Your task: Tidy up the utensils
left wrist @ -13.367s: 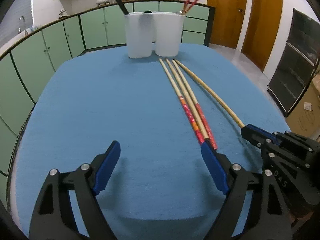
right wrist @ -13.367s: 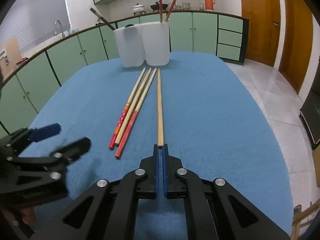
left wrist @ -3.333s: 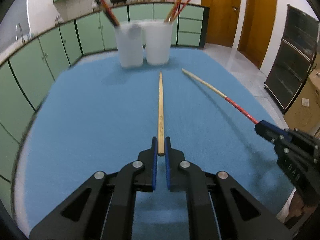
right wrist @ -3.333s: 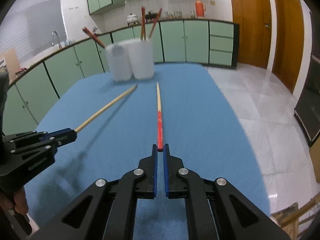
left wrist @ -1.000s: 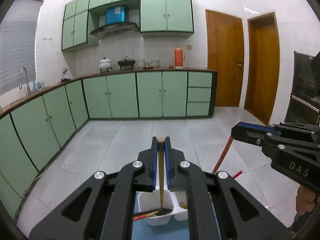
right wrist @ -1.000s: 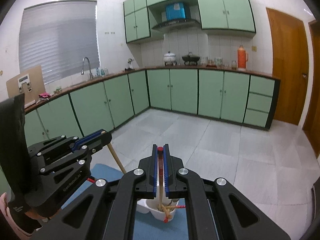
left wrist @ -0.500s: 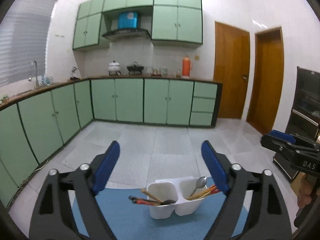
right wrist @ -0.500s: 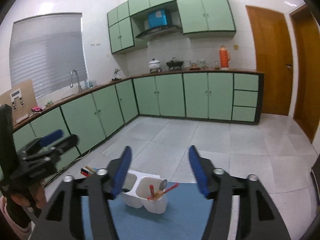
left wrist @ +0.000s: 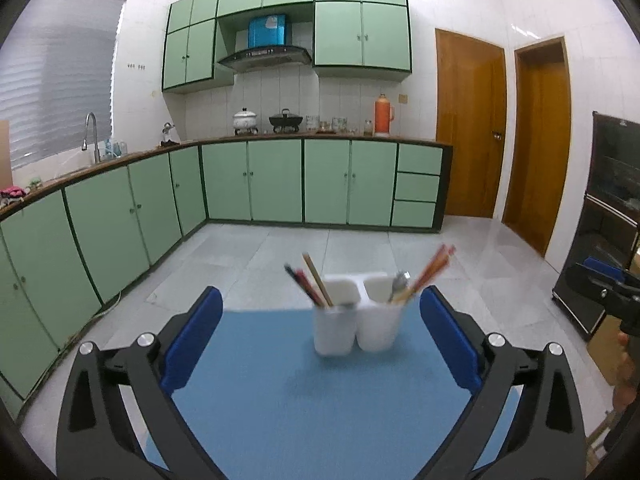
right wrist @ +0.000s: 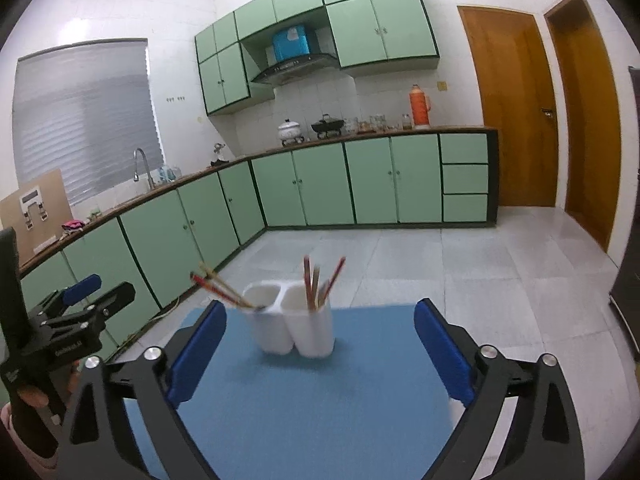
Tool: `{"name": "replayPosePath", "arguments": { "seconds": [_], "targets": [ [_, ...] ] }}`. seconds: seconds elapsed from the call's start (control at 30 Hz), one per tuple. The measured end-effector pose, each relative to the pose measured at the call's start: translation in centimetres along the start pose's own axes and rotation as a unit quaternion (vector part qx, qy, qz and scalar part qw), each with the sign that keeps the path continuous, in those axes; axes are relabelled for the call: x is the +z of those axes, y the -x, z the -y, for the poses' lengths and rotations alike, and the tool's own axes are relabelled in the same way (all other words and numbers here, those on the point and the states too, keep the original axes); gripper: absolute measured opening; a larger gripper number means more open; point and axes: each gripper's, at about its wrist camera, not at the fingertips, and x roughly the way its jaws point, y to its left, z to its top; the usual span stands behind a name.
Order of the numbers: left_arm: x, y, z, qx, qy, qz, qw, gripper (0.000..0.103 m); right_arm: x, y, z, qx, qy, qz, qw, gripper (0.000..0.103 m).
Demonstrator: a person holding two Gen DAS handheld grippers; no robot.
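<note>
White two-compartment utensil holder (left wrist: pixel 357 330): upright on the blue tablecloth (left wrist: pixel 304 400), ahead of and between the pads of both claws, touching neither. Left compartment: chopsticks (left wrist: pixel 310 284) leaning left. Right compartment: a spoon (left wrist: pixel 398 282) and chopsticks leaning right. Left gripper (left wrist: pixel 320 336): jaws just opened wide, nothing between them. Right gripper (right wrist: pixel 318 350): jaws likewise just opened wide, empty. Beyond: green kitchen cabinets (left wrist: pixel 276 180), orange thermos (left wrist: pixel 383 116) on the counter.

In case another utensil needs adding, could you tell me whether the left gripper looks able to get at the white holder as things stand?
Probably yes. The left gripper is open and empty, pointing at the white holder, with only bare blue mat between them.
</note>
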Motion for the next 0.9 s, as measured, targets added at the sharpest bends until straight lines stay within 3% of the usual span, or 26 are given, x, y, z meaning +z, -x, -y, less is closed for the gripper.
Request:
{"name": "replayPosePath", "arguments": {
  "seconds": [0.33,0.9],
  "targets": [
    [-3.3,4.4,0.7,-0.017,-0.001,-0.018,0.9997,0.097,-3.6,3.8,-3.3,-0.009,0.035,-0.014,0.999,0.097],
    [-4.1,11.2,1.0,-0.014,-0.001,0.02,0.9997,0.097,-4.8,9.1,-6.0,0.008,0.051,0.008,0.999,0.097]
  ]
}}
